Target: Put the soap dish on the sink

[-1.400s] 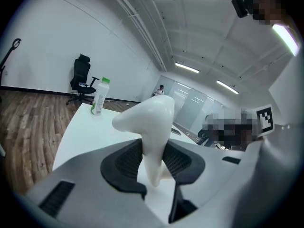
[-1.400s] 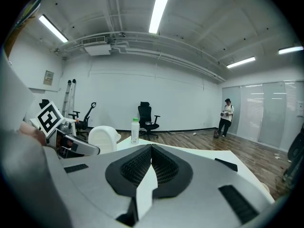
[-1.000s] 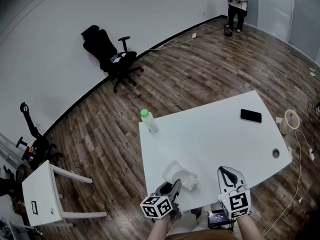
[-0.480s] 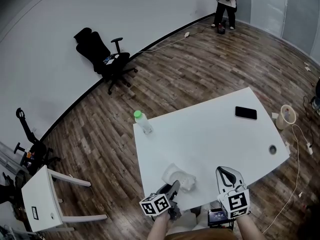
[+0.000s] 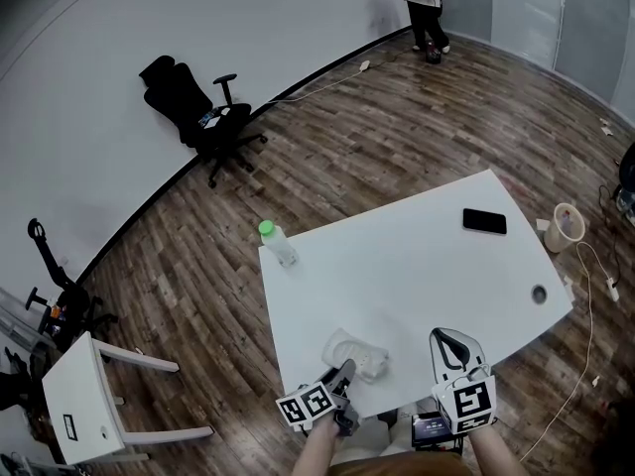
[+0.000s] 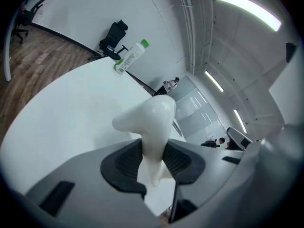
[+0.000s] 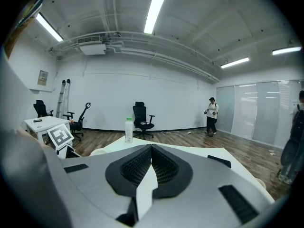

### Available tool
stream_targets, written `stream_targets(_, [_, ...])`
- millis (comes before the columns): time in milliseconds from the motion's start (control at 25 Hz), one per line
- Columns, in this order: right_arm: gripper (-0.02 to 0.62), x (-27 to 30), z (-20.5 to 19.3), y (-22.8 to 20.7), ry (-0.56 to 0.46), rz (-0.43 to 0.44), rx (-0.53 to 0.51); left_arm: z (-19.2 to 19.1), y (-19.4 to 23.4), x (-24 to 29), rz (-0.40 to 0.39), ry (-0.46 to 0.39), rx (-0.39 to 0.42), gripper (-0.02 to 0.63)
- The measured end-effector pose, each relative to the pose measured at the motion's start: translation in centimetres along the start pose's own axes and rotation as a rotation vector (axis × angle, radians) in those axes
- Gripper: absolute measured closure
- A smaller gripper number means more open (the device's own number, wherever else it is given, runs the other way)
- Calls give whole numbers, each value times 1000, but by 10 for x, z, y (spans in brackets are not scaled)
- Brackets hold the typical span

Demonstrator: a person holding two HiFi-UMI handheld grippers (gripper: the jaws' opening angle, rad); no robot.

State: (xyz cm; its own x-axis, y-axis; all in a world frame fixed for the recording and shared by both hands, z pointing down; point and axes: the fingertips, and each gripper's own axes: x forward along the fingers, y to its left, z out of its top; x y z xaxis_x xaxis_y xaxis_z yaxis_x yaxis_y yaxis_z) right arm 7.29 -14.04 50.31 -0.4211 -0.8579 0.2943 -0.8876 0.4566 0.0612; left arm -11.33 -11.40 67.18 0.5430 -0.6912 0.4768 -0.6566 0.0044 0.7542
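Left gripper view: soap dish [image 6: 152, 120] pinched by a thin edge between my left gripper [image 6: 153, 152] pads. It's glossy white, curvy, looks hard and slick, so the ribbed black pads bite the narrow part for hold. It sits at the near-left edge of the smooth white table [image 5: 427, 266]; resting or just above it, can't tell. No sink in view. My right gripper [image 7: 151, 151] has its jaws pressed together, empty, parked near right. Clear bottle [image 5: 278, 246] stands upright, far left.

In the lower centre of the head view, the left tongs [image 5: 343, 373] tilt downward, clamped on the soap dish [image 6: 151, 120]. At lower right, the right tongs [image 5: 454, 343] are pressed together, empty, nearly level.
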Motion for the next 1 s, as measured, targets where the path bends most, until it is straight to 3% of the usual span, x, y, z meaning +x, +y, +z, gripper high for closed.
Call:
stream_targets(560, [586,3,-8,3,9,22,11,-11,16,10,16,11,-129,474])
stream_targets(1000, [586,2,-15,3,24,29,15,-20,31,12,72,31,-175,474])
